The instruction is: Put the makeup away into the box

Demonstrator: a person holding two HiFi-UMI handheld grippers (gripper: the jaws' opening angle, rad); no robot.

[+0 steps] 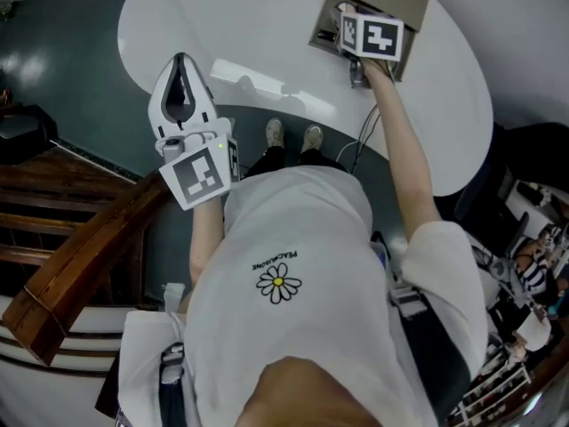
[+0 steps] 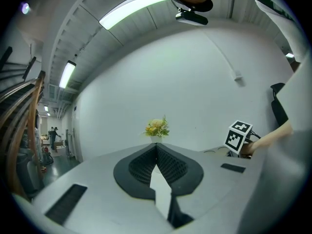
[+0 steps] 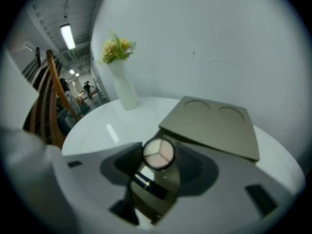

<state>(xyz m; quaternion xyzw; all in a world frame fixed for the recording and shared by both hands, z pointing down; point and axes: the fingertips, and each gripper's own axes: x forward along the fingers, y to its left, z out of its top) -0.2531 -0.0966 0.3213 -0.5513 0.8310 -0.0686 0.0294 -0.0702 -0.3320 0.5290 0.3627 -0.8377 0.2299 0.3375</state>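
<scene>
Round compact (image 3: pixel 158 153) clamped in right tongs (image 3: pixel 158 157), above box (image 3: pixel 214 126)

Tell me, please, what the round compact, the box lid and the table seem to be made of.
Round compact: likely a dark plastic case holding three matte pressed-powder segments in pale tones.
Box lid: looks like matte taupe cardboard or coated board, with two shallow round recesses; uncertain.
Table: glossy white top, lacquer or plastic, since it mirrors the ceiling light.
</scene>
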